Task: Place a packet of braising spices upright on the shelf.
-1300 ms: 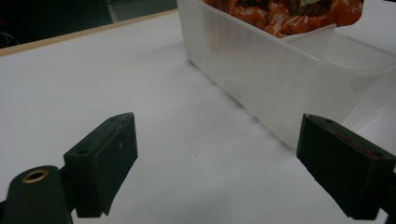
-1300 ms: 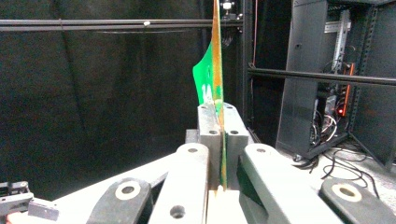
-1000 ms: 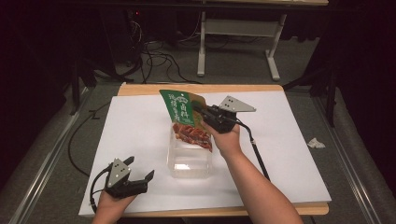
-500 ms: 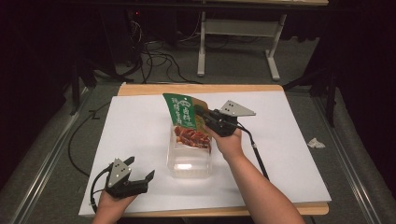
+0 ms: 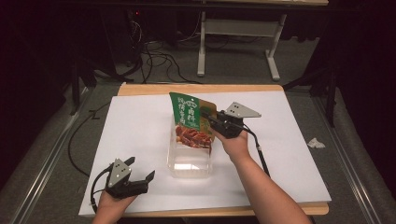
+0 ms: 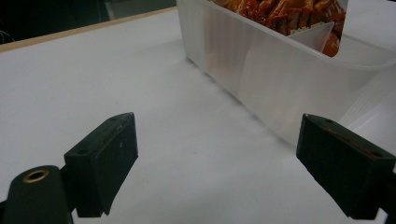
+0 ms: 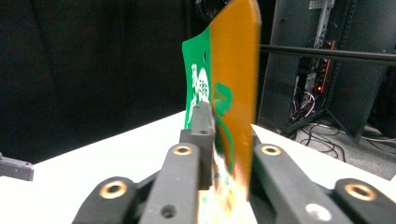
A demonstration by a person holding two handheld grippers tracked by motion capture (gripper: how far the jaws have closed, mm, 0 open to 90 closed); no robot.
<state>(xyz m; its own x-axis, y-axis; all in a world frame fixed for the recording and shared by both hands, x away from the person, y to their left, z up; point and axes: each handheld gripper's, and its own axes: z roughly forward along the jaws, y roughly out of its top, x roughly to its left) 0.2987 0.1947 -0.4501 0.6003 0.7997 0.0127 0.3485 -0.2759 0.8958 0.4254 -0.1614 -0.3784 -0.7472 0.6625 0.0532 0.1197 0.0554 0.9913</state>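
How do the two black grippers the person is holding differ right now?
The right gripper is raised over the clear plastic box with a green and orange snack packet between its narrow-set jaws, which have just been opening; the left gripper sits low near the table's front edge, jaws wide and empty. Both are black, hand-held and trail a cable.

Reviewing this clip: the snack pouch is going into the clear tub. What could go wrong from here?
1. The right gripper pinches the green and orange snack pouch at one edge and its fingers have just been opening, so the upright pouch may topple outside the clear plastic tub.
2. The left gripper rests open, apart from the tub; unbraced, the tub could slide on the white table cover.
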